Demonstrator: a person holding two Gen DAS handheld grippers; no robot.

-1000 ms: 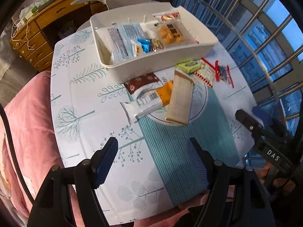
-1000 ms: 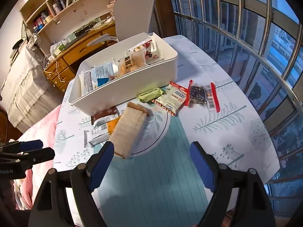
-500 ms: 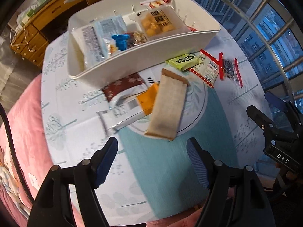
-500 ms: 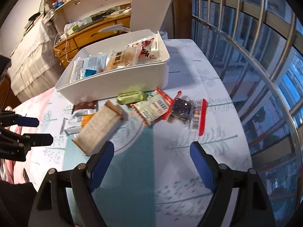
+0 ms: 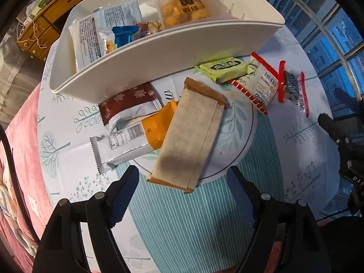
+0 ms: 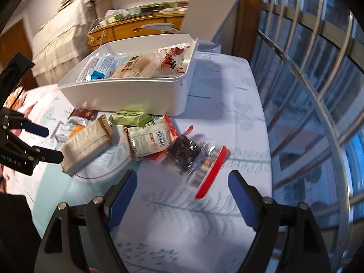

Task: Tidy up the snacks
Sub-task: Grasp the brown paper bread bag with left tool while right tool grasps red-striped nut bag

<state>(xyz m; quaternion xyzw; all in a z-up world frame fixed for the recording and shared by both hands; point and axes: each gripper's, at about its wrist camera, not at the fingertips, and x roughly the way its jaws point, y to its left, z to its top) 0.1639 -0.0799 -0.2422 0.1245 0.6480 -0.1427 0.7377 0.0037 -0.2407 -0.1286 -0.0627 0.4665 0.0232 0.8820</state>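
Left hand-held gripper (image 5: 182,186) pointing down over bench (image 5: 200,223), jaws wide and just been opening, nothing gripped; lower end of tan paper-look packet (image 5: 193,141) sits just ahead of the gap between the blue pads, not touched. Tan packet lying diagonally, overlapping orange-and-white bar wrapper (image 5: 129,141); dark red snowflake packet (image 5: 129,102) next to that, tucked against front wall of white bin (image 5: 170,52). Green packet (image 5: 224,69) and red-edged white packet with barcode (image 5: 259,84) lying right of tan packet, close to bin wall. Clear bag of dark pieces with red strips (image 5: 293,88) further right on bench.

Bin already holding several snacks: white printed pack (image 5: 91,36), blue wrapper (image 5: 124,34), tray of yellow pieces (image 5: 184,6).

Right hand-held gripper (image 6: 183,188) angled down, jaws wide, empty; clear bag of dark pieces (image 6: 191,157) lying just beyond its pads, slightly blurred, no contact visible. Red-edged packet (image 6: 150,141) touching that bag, green packet (image 6: 130,117) behind it near bin (image 6: 136,95). Left gripper visible at left edge of right wrist view, beside tan packet (image 6: 86,145). Patterned cloth covering bench; window bars (image 6: 318,91) at right.
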